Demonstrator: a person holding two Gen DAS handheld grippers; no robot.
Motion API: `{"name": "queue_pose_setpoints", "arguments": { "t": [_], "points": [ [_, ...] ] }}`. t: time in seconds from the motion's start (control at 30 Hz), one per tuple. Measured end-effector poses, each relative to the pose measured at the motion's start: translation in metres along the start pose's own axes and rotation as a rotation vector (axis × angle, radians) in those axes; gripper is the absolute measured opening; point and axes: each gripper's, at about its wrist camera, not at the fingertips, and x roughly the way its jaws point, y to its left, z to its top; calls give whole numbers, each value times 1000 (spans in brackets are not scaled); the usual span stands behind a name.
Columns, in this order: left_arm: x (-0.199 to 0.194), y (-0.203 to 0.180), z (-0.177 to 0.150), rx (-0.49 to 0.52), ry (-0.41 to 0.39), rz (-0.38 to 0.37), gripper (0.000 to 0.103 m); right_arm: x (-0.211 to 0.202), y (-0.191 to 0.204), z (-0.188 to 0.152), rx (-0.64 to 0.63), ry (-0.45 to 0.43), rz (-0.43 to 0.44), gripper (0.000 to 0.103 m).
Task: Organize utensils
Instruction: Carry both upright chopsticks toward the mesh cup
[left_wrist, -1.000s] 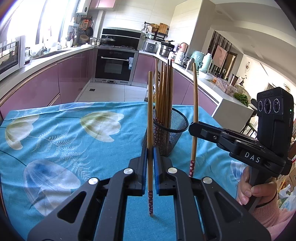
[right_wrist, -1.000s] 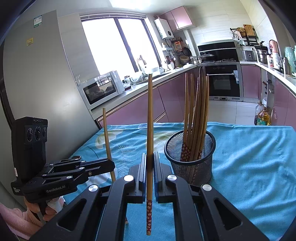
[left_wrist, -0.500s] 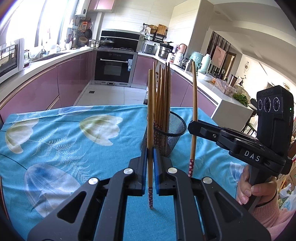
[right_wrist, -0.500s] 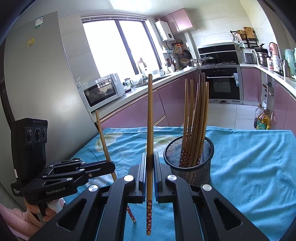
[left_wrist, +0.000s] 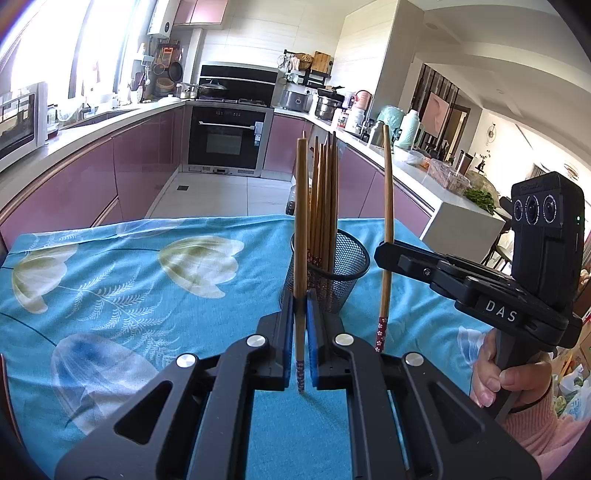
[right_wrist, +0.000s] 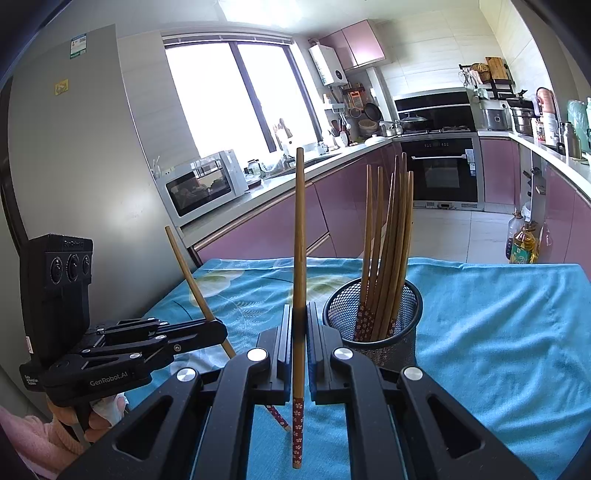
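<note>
Left gripper (left_wrist: 302, 314) pinched one slim wooden chopstick (left_wrist: 301, 236); right gripper (right_wrist: 300, 332) pinched another (right_wrist: 299, 258); round black mesh cup (right_wrist: 373, 321) held about seven.

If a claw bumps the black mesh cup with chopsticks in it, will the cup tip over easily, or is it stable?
The mesh cup probably tips fairly easily: it looks light, and its chopsticks stand far above the rim and lean to one side. It stands on a soft tablecloth, so it may catch and tilt rather than slide.

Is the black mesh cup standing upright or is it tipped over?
Upright. The mesh cup stands on its base on the blue tablecloth, rim facing up, and the wooden chopsticks inside it lean against the rim with plain ends up.
</note>
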Motion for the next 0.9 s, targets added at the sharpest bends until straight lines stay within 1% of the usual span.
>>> {"name": "queue_pose_setpoints", "arguments": {
  "t": [0.9],
  "points": [
    [-5,-5,12,20,-29,4,7,-5,-1,12,-7,-25,0,6]
  ]
}}
